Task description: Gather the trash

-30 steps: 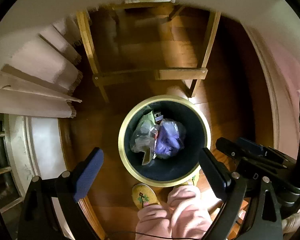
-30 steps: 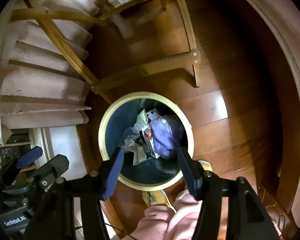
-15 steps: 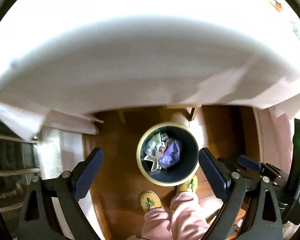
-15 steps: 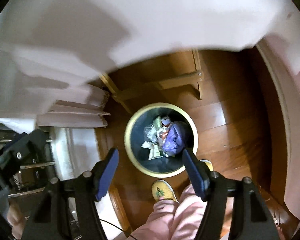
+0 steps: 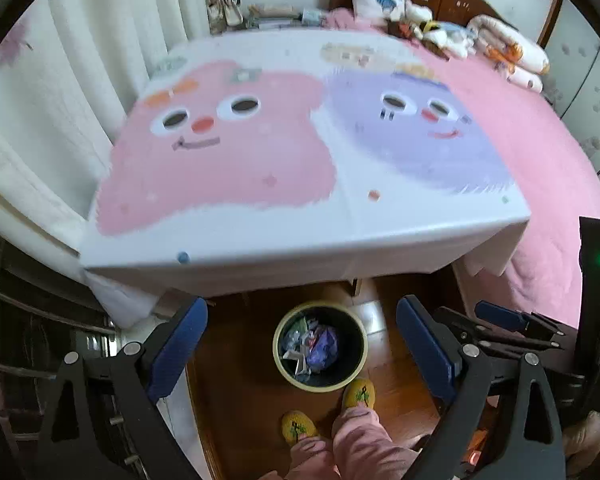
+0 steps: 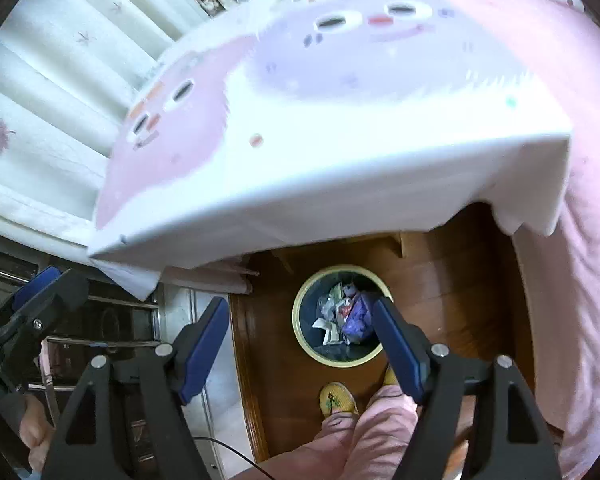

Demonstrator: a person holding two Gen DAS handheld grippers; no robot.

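1. Left wrist view: the left gripper (image 5: pixel 300 340) hangs high over the wooden floor (image 5: pixel 244 384), jaws wide, nothing between them. The trash bin (image 5: pixel 286 366) stands on the floor far below, framed between the blue pads (image 5: pixel 178 346), with open floor all round its rim. Crumpled trash (image 5: pixel 312 344), clear plastic and a purple bag, lies inside it.
2. The table cloth (image 5: pixel 300 216) ends in a straight front edge just beyond the bin. The right gripper (image 5: pixel 512 322) sits beside the right finger, and the pink bed cover (image 5: pixel 540 152) fills the right side.
3. Right wrist view: the right gripper (image 6: pixel 300 330) has just been opening; jaws wide and empty. The bin (image 6: pixel 300 332) lies between its fingers, the right pad (image 6: pixel 396 344) overlapping its rim in the picture.
4. The cloth's drooping corner (image 6: pixel 540 216) overhangs the floor; the person's yellow slippers (image 6: pixel 336 398) stand just beside the bin's near edge.
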